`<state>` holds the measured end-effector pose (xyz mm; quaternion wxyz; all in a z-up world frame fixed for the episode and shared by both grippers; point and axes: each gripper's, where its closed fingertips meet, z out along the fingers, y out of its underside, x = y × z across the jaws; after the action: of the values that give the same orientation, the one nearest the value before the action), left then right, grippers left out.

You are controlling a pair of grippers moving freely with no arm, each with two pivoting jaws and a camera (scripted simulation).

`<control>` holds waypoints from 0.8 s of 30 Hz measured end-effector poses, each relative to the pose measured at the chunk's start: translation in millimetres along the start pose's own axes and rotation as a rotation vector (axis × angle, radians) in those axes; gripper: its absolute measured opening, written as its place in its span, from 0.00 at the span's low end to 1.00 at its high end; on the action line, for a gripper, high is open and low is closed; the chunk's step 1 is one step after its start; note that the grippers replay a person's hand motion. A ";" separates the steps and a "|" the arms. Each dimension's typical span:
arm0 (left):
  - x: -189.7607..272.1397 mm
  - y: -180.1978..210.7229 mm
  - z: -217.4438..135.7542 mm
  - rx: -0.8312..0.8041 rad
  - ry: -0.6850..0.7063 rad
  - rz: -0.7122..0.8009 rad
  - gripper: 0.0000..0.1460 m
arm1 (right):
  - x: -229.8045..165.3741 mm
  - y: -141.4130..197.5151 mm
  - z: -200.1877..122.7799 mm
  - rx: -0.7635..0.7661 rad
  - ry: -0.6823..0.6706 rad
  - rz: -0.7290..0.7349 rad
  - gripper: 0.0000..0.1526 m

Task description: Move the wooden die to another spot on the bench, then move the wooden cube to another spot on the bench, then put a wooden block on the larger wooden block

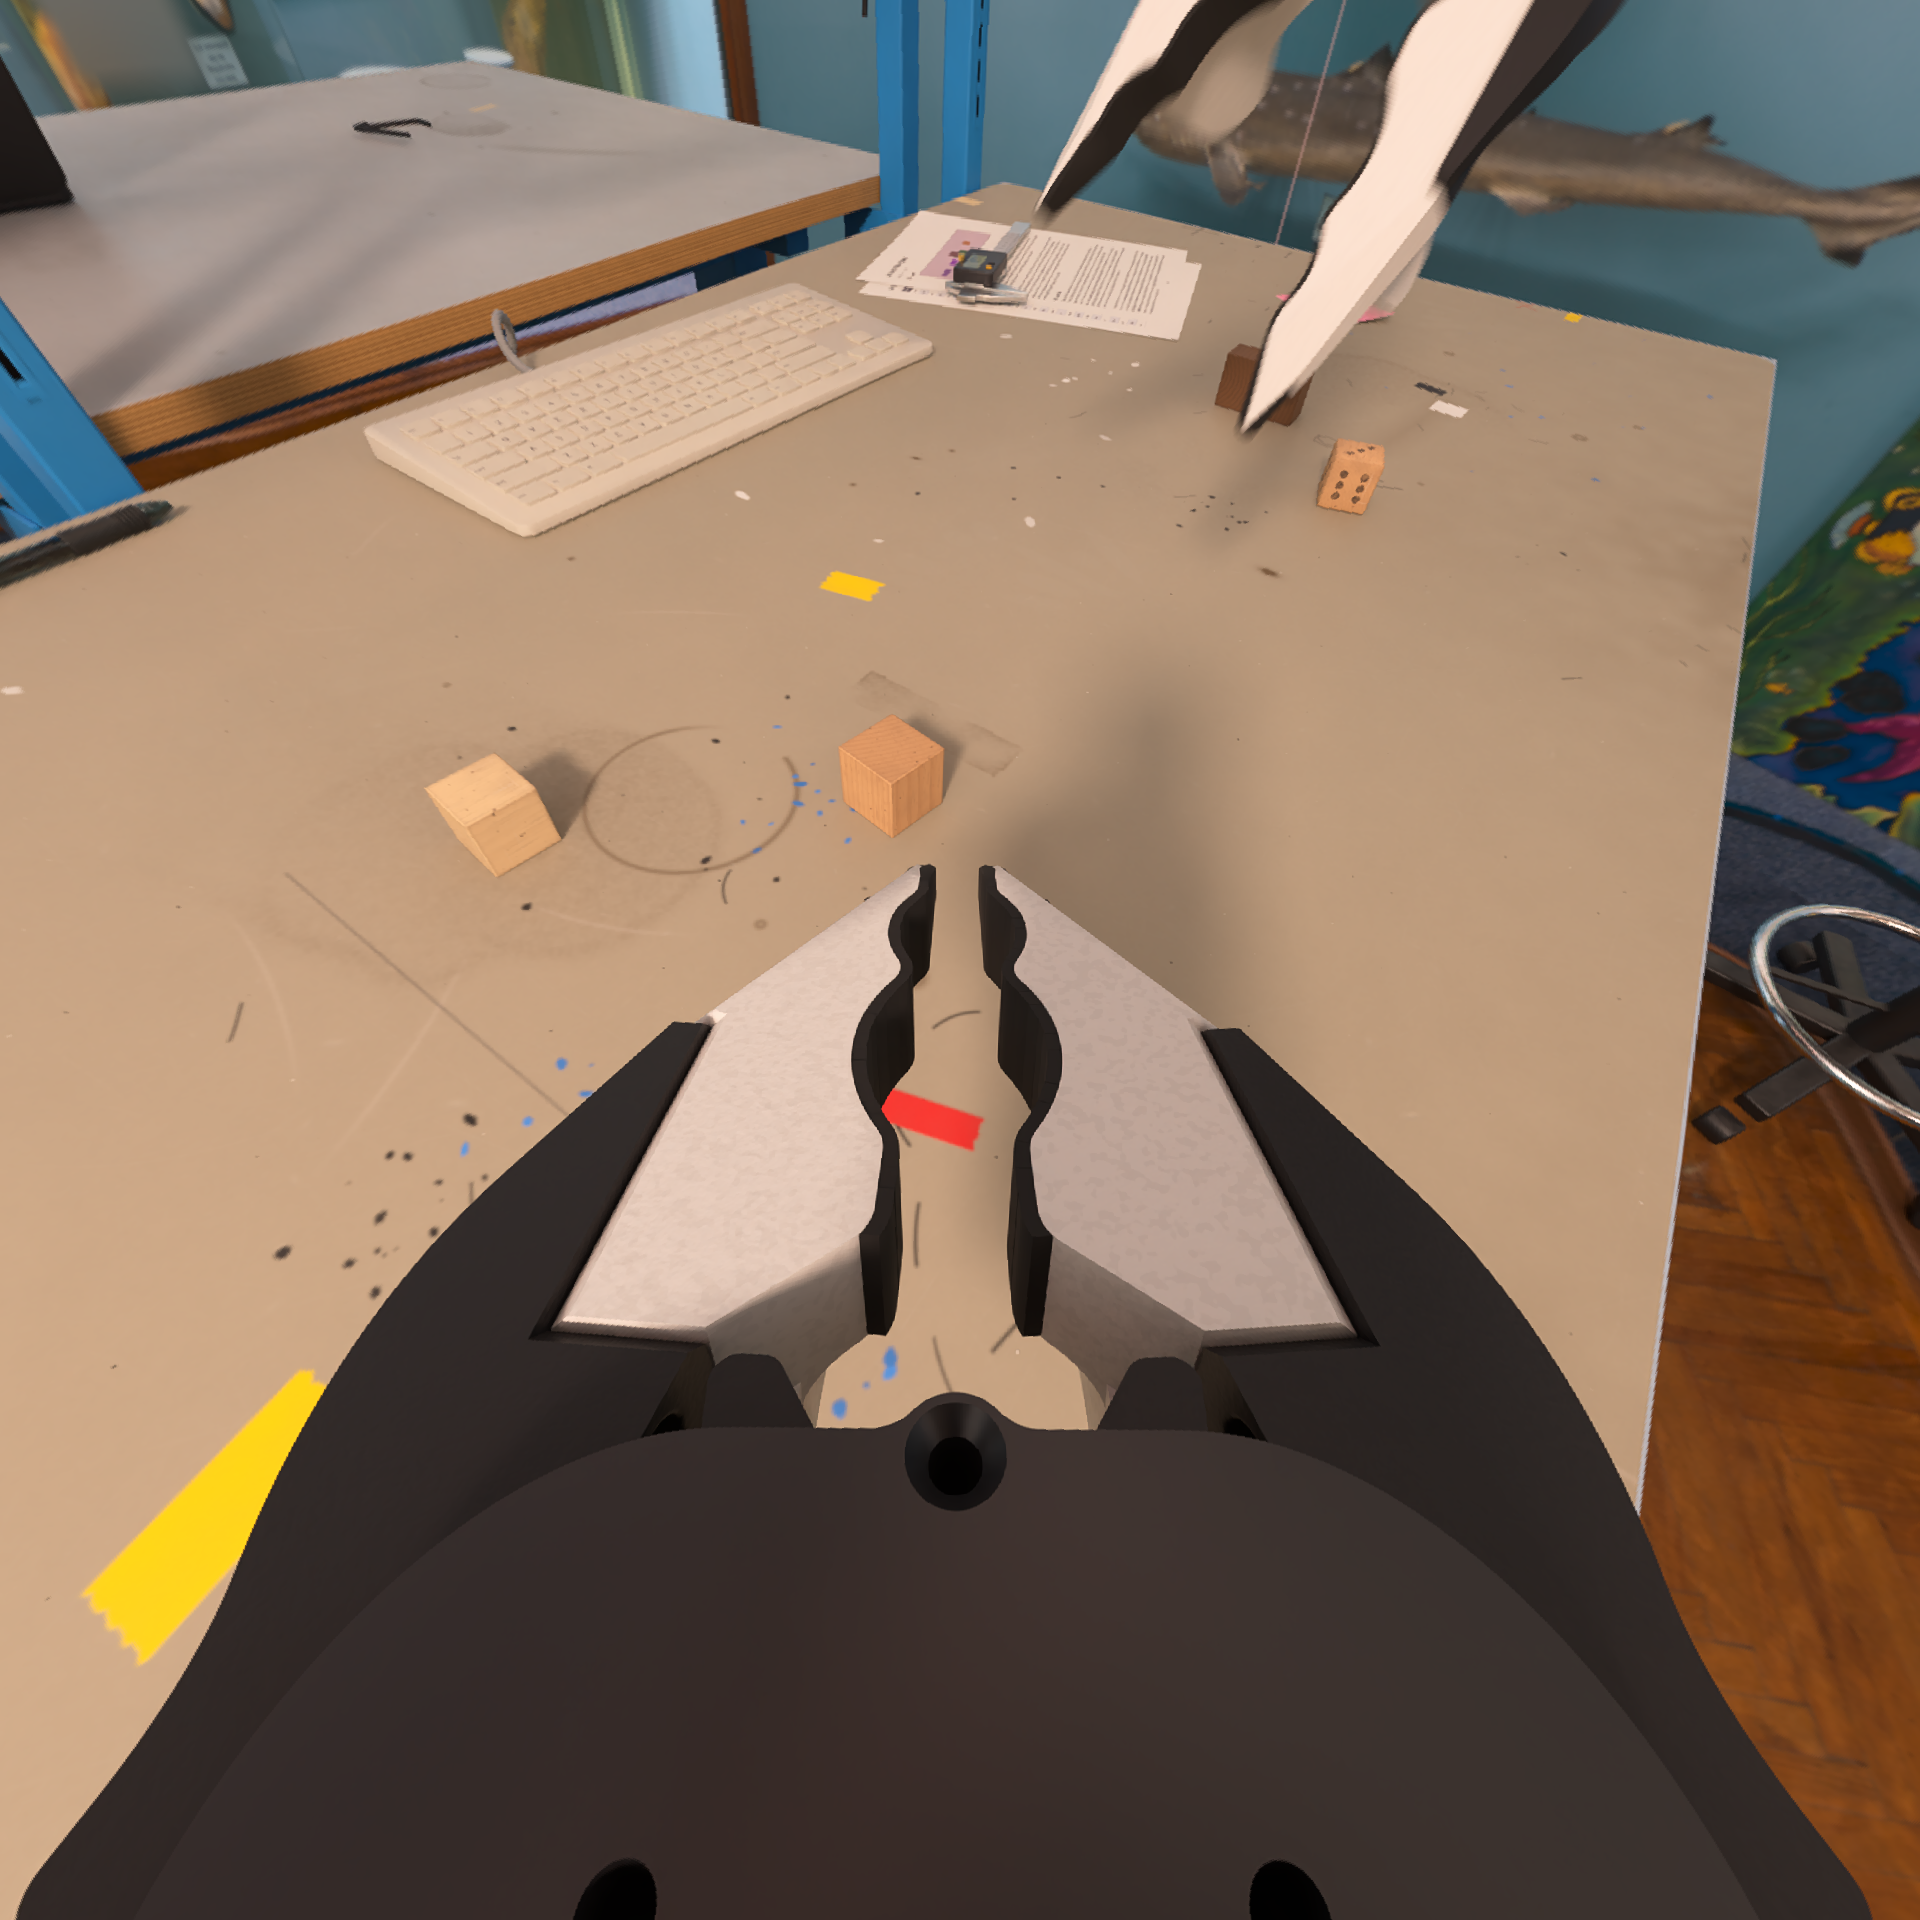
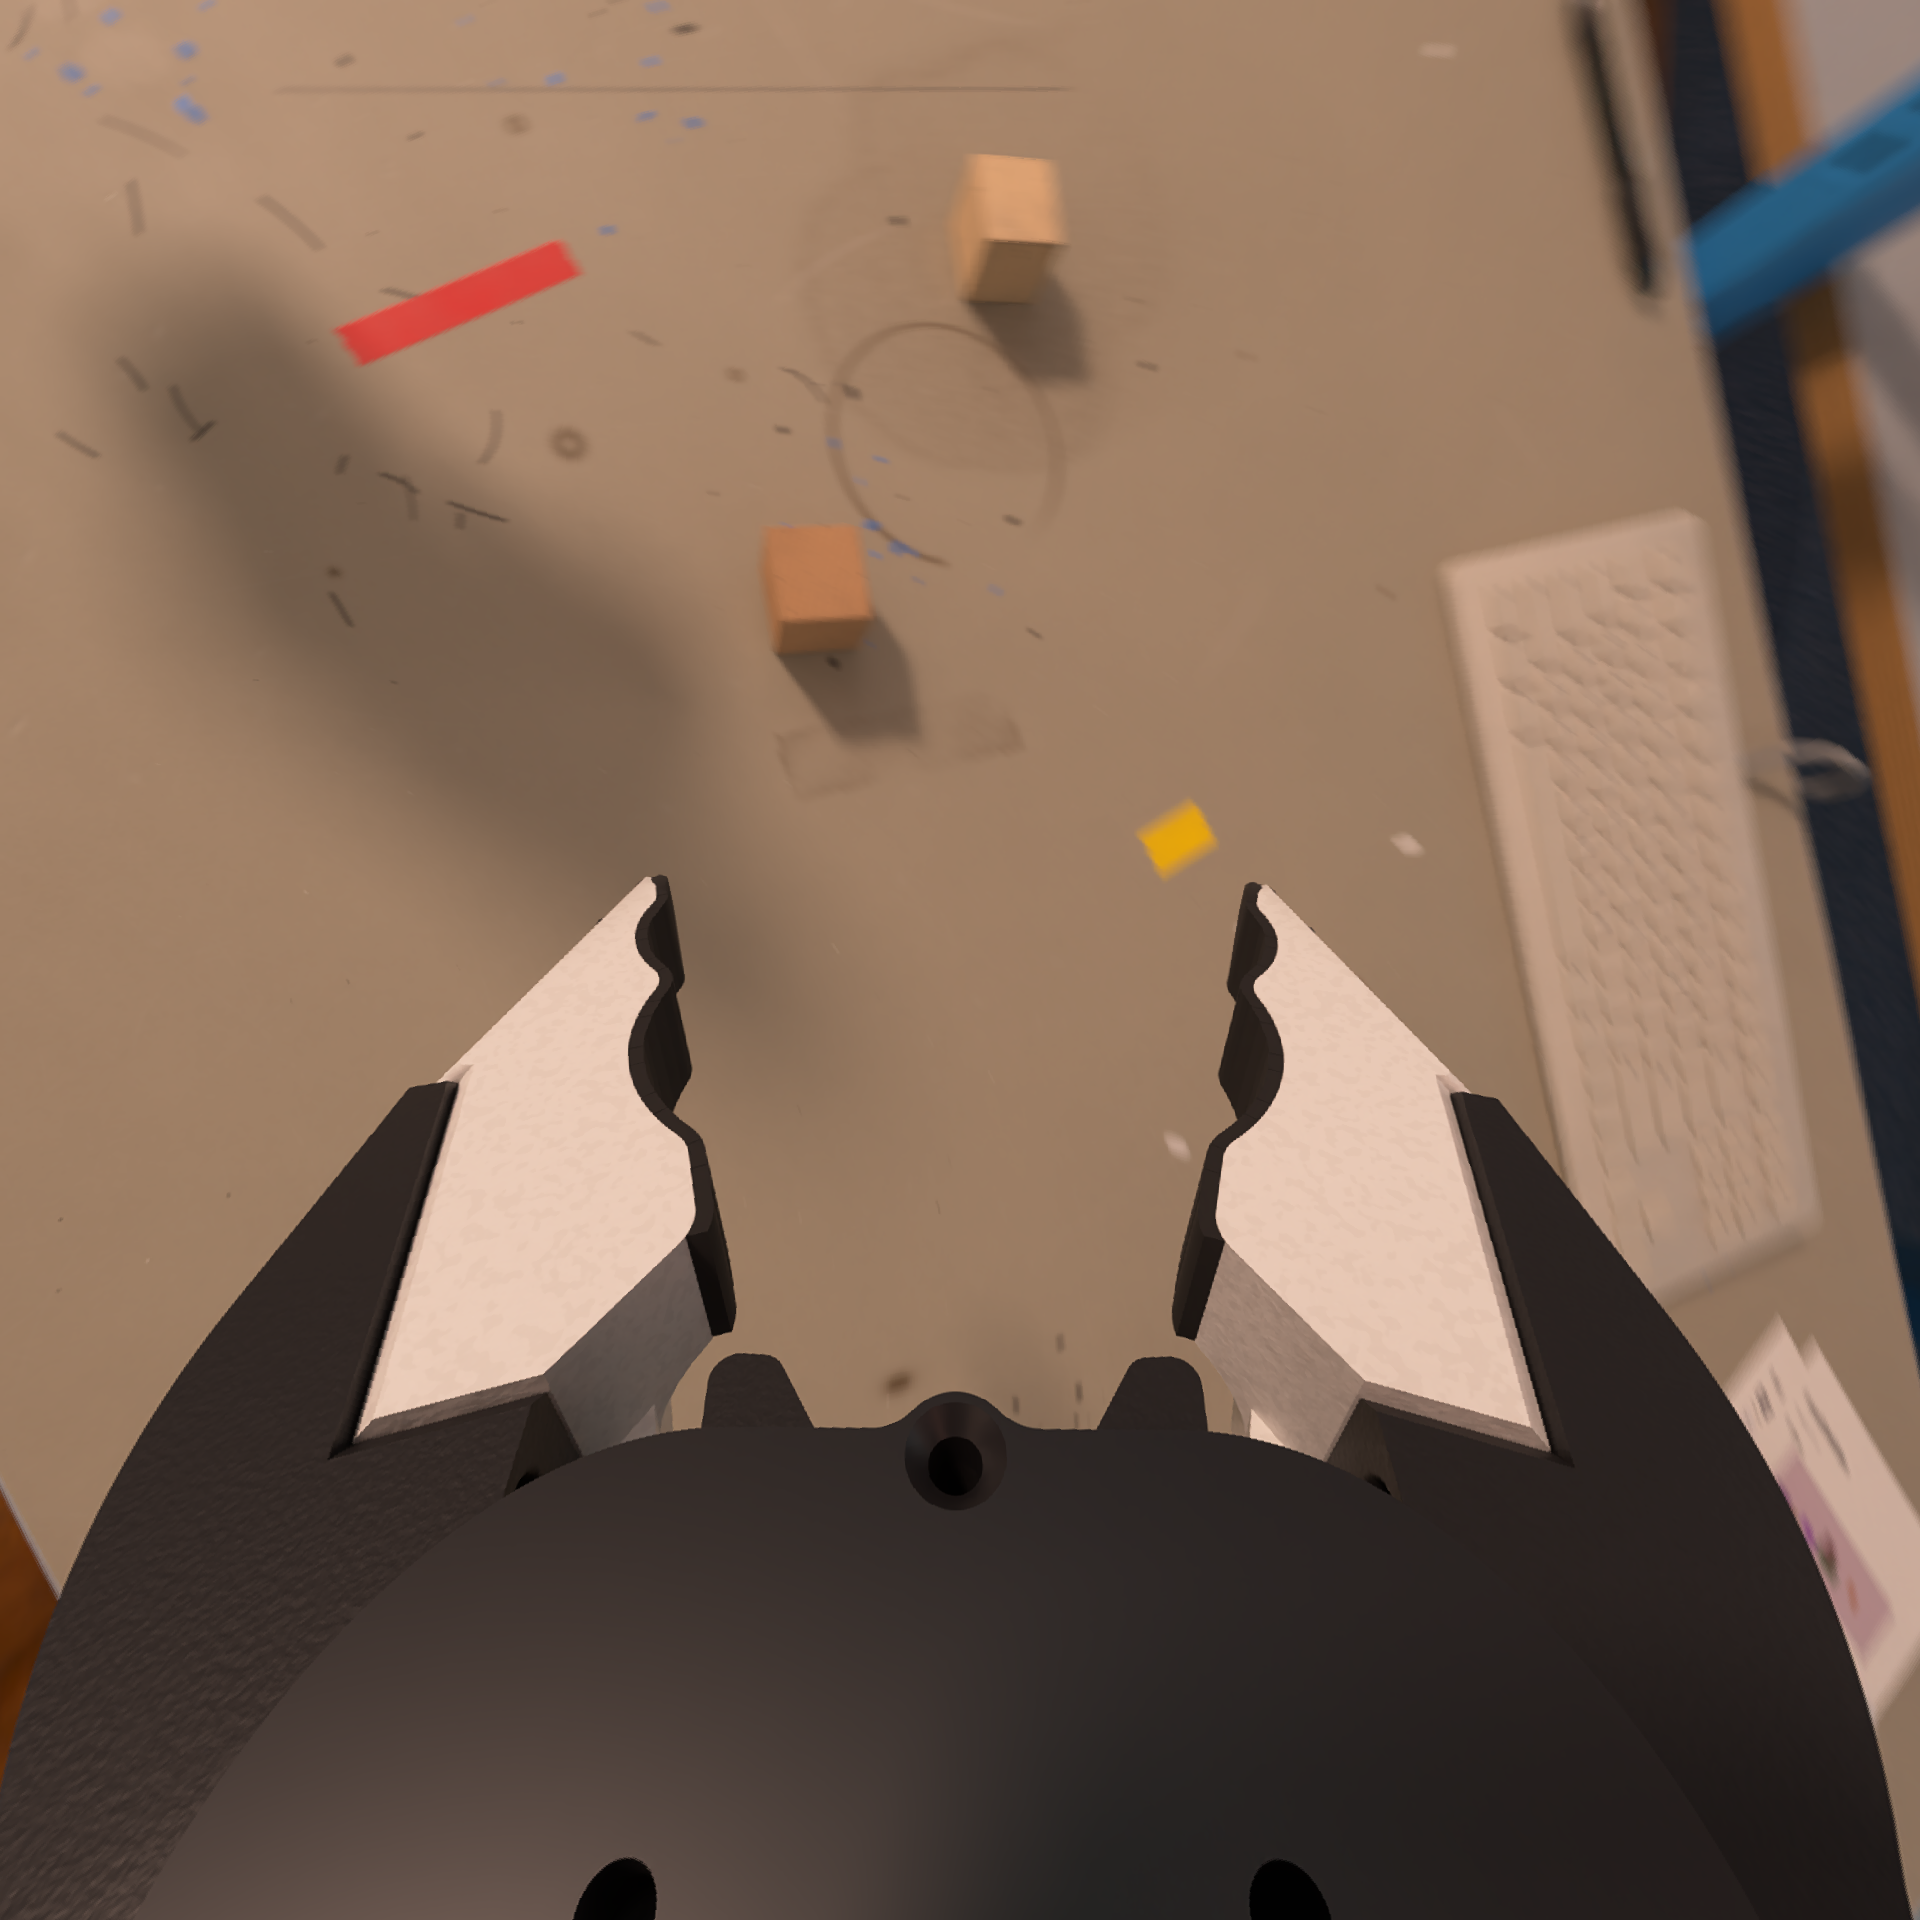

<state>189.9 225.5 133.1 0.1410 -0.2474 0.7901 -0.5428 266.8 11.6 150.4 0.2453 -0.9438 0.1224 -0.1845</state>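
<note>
Wood dominates the task pieces: a pale cube (image 1: 492, 812) and an orange-toned cube (image 1: 891, 774) sit mid-bench either side of a drawn circle, while the pipped die (image 1: 1350, 476) and a dark brown block (image 1: 1247, 382) lie near the far right corner. The left gripper (image 1: 956, 878) hovers with its wavy black pads nearly pressed together, holding nothing; the right gripper (image 2: 954, 883) is spread wide and empty. The tan bench (image 1: 1455, 831) is scuffed and paint-flecked, carrying a cream keyboard (image 1: 644, 405), papers (image 1: 1091, 275) and tape scraps. Beyond it are teal walls and a wooden parquet floor (image 1: 1787, 1455).
</note>
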 end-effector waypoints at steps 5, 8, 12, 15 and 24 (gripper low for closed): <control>0.0 -7.0 -7.3 0.027 -0.011 0.012 0.05 | -31.6 -22.9 87.4 -0.091 -0.209 -0.089 0.59; -0.5 -9.3 -10.7 0.040 -0.012 0.014 0.05 | -41.9 -27.7 121.3 -0.124 -0.279 -0.093 0.54; -1.8 -8.8 -13.2 0.048 -0.003 0.006 0.05 | -49.8 -27.9 146.7 -0.150 -0.339 -0.052 0.45; -3.7 -9.2 -14.8 0.062 0.007 -0.011 0.05 | -49.7 -22.2 158.1 -0.190 -0.327 -0.050 0.42; -11.9 -7.3 -18.1 0.079 0.009 -0.042 0.05 | -48.6 -15.3 158.8 -0.241 -0.309 -0.015 0.22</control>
<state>192.7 244.1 146.0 0.1357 -0.2559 0.7633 -0.5775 290.0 106.6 15.3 0.1452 -0.9843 0.0976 -0.0230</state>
